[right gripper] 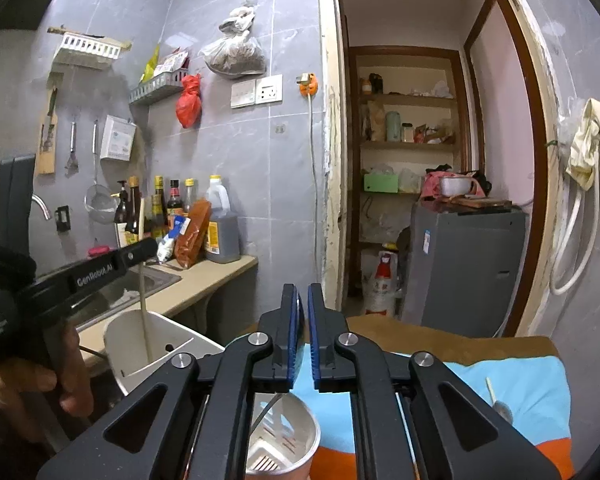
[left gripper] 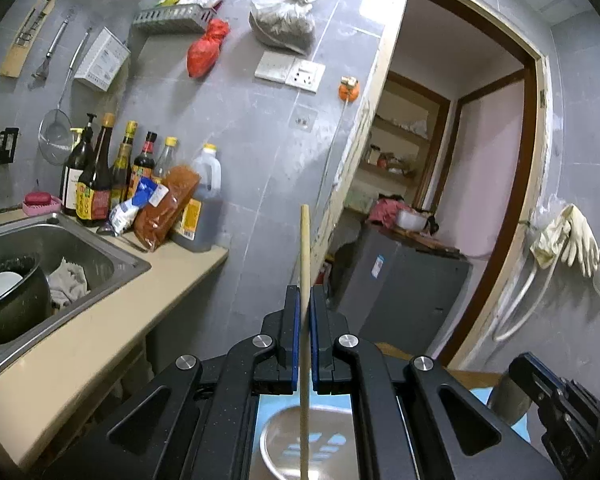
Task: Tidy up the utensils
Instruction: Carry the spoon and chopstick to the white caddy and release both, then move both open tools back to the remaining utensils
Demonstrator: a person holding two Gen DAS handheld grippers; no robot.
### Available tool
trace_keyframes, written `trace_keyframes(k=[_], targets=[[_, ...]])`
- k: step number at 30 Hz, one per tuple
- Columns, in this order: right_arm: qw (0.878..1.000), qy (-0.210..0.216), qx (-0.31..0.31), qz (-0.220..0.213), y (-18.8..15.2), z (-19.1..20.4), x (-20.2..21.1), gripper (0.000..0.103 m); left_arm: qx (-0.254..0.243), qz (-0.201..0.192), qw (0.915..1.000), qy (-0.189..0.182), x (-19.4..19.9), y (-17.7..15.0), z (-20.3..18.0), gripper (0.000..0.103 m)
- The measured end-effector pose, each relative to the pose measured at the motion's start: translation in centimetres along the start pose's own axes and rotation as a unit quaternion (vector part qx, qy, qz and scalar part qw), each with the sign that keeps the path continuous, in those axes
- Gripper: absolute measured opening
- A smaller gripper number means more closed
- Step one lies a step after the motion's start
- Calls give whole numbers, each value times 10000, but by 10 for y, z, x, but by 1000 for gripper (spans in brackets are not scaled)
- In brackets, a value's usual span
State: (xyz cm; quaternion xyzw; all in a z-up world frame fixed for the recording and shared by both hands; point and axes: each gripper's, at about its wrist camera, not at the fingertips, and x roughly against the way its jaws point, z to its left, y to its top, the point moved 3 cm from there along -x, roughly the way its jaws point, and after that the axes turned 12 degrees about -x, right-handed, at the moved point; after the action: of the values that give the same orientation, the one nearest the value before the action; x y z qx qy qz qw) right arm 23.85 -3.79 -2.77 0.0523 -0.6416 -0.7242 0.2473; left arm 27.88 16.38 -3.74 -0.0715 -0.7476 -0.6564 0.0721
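Note:
My left gripper [left gripper: 305, 292] is shut on a pale wooden chopstick [left gripper: 305, 240] that stands upright. In the right wrist view that chopstick [right gripper: 143, 304] runs down from the left gripper [right gripper: 150, 248] into a white utensil holder [right gripper: 120, 344]. The holder's round slotted bottom [left gripper: 292, 452] shows below the left fingers. My right gripper [right gripper: 304, 292] stands with a narrow gap between its blue pads. A thin metal utensil [right gripper: 266, 410] lies along the left pad and leans down into a pale slotted cup [right gripper: 300, 440]. Both pads do not press it.
A spoon [right gripper: 498, 402] lies on the blue and orange cloth [right gripper: 520, 376] at right. The sink [left gripper: 100, 256] with a dark pot [left gripper: 12, 304] and sauce bottles [left gripper: 100, 184] are left. A doorway [right gripper: 412, 160] and grey cabinet [right gripper: 460, 264] stand ahead.

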Motion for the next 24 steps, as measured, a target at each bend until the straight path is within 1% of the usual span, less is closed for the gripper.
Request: trace_keyframes(k=[3, 4, 5, 6, 7, 8, 9, 11, 13, 15, 16, 17, 19, 20, 21, 22, 23, 24], targets=[[9999, 66, -91, 46, 3, 0, 3, 10, -35, 149, 9998, -105, 3, -3, -2, 5], [9999, 85, -124, 41, 3, -1, 5, 13, -43, 188, 9997, -137, 4, -3, -2, 6], [9998, 108, -166, 24, 4, -1, 7, 18, -60, 237, 9996, -169, 5, -3, -4, 9], [9997, 135, -212, 11, 5, -1, 8, 19, -71, 263, 9994, -200, 7, -4, -5, 16], [9995, 163, -269, -4, 8, -1, 9, 19, -71, 282, 9993, -218, 9, -4, -5, 20], [9994, 177, -302, -15, 9, -2, 11, 19, -59, 297, 9992, -250, 11, -4, -6, 29], [9991, 216, -361, -32, 12, -3, 13, 19, -44, 295, 9992, -272, 13, -4, -7, 32], [9982, 303, -513, -58, 17, -6, 18, 20, -61, 317, 9990, -295, 18, -2, -9, 33], [9974, 295, -654, -82, 22, -12, 23, 23, -158, 331, 9989, -290, 23, 2, -15, 38], [9968, 272, -742, -128, 27, -17, 30, 29, -255, 290, 9988, -301, 31, 7, -24, 53], [9963, 256, -797, -170, 30, -22, 35, 37, -279, 263, 9988, -314, 34, 9, -27, 56], [9960, 237, -836, -205, 32, -25, 39, 48, -304, 238, 9987, -327, 37, 12, -32, 60], [9951, 182, -924, -310, 39, -35, 51, 60, -387, 213, 9984, -340, 44, 17, -44, 69], [9948, 150, -946, -340, 42, -40, 56, 67, -426, 194, 9984, -323, 47, 20, -49, 76], [9946, 130, -961, -359, 43, -44, 61, 70, -474, 148, 9983, -306, 52, 23, -57, 83], [9944, 98, -978, -393, 46, -50, 67, 79, -504, 114, 9982, -301, 56, 25, -63, 87], [9939, 44, -996, -464, 49, -57, 75, 83, -541, 69, 9981, -284, 60, 27, -70, 93], [9937, 13, -999, -507, 51, -63, 80, 84, -574, 26, 9980, -261, 65, 29, -78, 97]])
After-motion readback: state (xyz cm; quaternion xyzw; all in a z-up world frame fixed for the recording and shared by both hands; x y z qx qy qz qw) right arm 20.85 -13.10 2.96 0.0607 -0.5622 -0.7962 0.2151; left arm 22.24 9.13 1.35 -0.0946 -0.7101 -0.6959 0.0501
